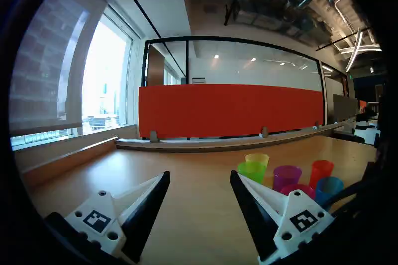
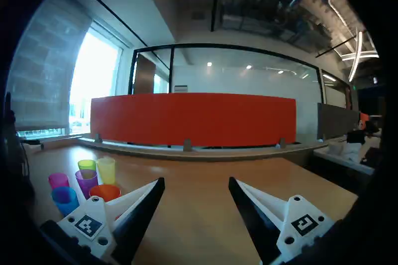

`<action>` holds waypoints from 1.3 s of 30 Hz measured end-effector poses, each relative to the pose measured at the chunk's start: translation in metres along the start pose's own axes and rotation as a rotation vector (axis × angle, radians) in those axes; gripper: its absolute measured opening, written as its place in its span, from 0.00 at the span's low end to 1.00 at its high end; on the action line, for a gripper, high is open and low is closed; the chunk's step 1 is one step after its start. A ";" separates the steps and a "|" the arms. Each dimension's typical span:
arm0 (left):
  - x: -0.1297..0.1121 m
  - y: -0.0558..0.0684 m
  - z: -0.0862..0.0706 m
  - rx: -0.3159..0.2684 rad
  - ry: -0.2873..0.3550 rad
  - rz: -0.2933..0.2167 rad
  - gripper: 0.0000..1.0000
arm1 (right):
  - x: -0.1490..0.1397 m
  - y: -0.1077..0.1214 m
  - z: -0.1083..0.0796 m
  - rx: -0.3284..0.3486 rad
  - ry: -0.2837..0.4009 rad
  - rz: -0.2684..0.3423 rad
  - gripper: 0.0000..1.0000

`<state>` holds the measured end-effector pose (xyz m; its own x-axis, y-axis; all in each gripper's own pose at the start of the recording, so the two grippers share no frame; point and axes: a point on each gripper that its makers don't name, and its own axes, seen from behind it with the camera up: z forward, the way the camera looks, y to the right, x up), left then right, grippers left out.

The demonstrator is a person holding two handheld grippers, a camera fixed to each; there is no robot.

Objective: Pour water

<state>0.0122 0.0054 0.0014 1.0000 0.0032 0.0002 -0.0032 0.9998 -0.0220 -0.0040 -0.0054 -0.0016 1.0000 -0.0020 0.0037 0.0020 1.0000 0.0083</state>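
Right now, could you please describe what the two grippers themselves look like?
The left gripper and the right gripper look alike. Each has two long jaws that taper to a point, black on the inner faces, set in white plastic mounts with small round screw holes. Each mount carries a square black-and-white marker, like a small coded tag.

The left gripper [image 1: 199, 174] and right gripper [image 2: 196, 180] had black fingers [image 1: 148, 208] on white bodies. Each body carried a black-and-white square marker [image 1: 96, 220]. The desk [image 1: 199, 215] was a light wood tone. The partition panel [image 1: 229, 108] at 12 o'clock was plain orange-red. At 4 o'clock in the left gripper view stood a yellow cup [image 1: 257, 157], green cup [image 1: 251, 170], purple cup [image 1: 287, 175], orange-red cup [image 1: 321, 170], blue cup [image 1: 329, 187] and pink cup [image 1: 297, 189].
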 end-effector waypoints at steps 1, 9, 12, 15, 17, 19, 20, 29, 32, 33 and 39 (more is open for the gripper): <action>0.003 0.001 0.000 -0.008 0.001 -0.004 0.89 | -0.004 -0.005 -0.001 0.008 -0.004 -0.002 1.00; 0.011 0.007 -0.001 -0.059 -0.031 -0.024 0.89 | -0.020 -0.043 -0.006 0.110 -0.054 -0.020 1.00; 0.012 0.008 -0.002 -0.075 -0.039 -0.031 0.89 | -0.023 -0.055 -0.008 0.151 -0.072 -0.037 1.00; 0.012 0.008 -0.003 -0.087 -0.048 -0.026 0.89 | -0.025 -0.066 -0.010 0.191 -0.089 -0.058 1.00; 0.012 0.008 -0.003 -0.095 -0.054 -0.017 0.89 | -0.025 -0.074 -0.012 0.220 -0.100 -0.069 1.00; 0.014 0.010 -0.004 -0.105 -0.057 -0.004 0.89 | -0.024 -0.083 -0.016 0.257 -0.109 -0.074 1.00; 0.015 0.010 -0.004 -0.110 -0.059 0.002 0.89 | -0.024 -0.087 -0.017 0.274 -0.113 -0.077 1.00; 0.011 0.018 -0.009 -0.147 -0.085 0.025 0.89 | -0.035 -0.127 -0.036 0.455 -0.190 -0.066 0.99; 0.009 0.019 -0.011 -0.153 -0.095 0.021 0.89 | -0.038 -0.137 -0.040 0.495 -0.216 -0.069 1.00; 0.008 0.020 -0.011 -0.155 -0.098 0.020 0.89 | -0.039 -0.140 -0.040 0.507 -0.224 -0.071 1.00; 0.007 0.018 -0.014 -0.157 -0.109 0.022 0.89 | -0.048 -0.159 -0.045 0.581 -0.276 -0.097 1.00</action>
<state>0.0195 0.0233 -0.0126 0.9937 0.0359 0.1058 -0.0164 0.9837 -0.1793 -0.0520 -0.1642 -0.0486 0.9575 -0.1715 0.2320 0.0123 0.8277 0.5610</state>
